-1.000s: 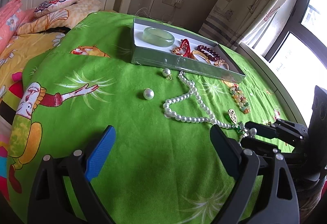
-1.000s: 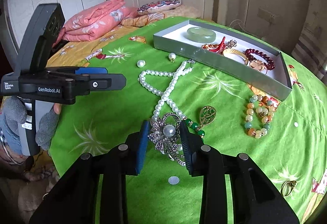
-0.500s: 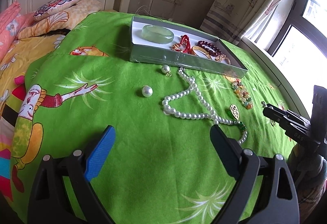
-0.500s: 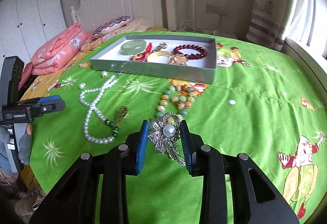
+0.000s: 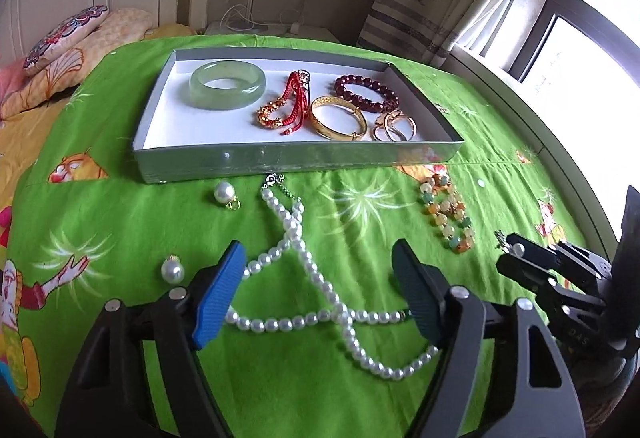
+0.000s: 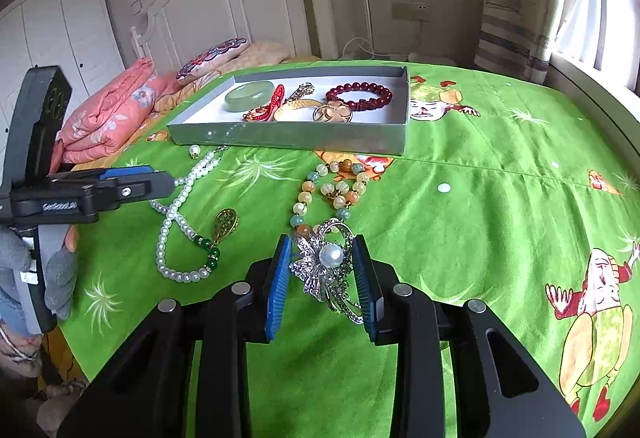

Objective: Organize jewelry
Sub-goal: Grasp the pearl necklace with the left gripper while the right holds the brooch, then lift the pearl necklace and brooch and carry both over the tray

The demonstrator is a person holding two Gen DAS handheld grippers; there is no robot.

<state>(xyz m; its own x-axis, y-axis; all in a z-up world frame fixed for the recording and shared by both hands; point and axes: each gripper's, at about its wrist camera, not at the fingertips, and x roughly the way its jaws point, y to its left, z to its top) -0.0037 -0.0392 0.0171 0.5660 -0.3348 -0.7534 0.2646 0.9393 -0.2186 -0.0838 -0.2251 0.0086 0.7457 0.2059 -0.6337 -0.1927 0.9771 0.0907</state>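
Note:
A grey tray [image 5: 280, 160] on the green bedspread holds a jade bangle [image 5: 227, 84], a gold bangle [image 5: 338, 117], a dark red bead bracelet [image 5: 366, 92] and other pieces. A pearl necklace [image 5: 280, 324] lies in front of it. My left gripper [image 5: 318, 254] hangs over the necklace with its jaws closing. Beads lie between the blue pads, which do not press on them. My right gripper [image 6: 322, 242] is shut on a silver brooch [image 6: 331, 256] with a pearl centre, held above the spread near a coloured bead bracelet [image 6: 336, 190].
Two loose pearls [image 5: 224, 192] [image 5: 173, 271] lie left of the necklace. A gold pendant [image 6: 226, 224] with green beads ends the strand. A folded pink quilt [image 6: 116, 110] and pillows lie by the headboard. Curtain and window stand at the right.
My left gripper has moved forward over the pearl necklace, closer to the tray, and its jaws have narrowed. The right gripper swung right with the brooch, then held still.

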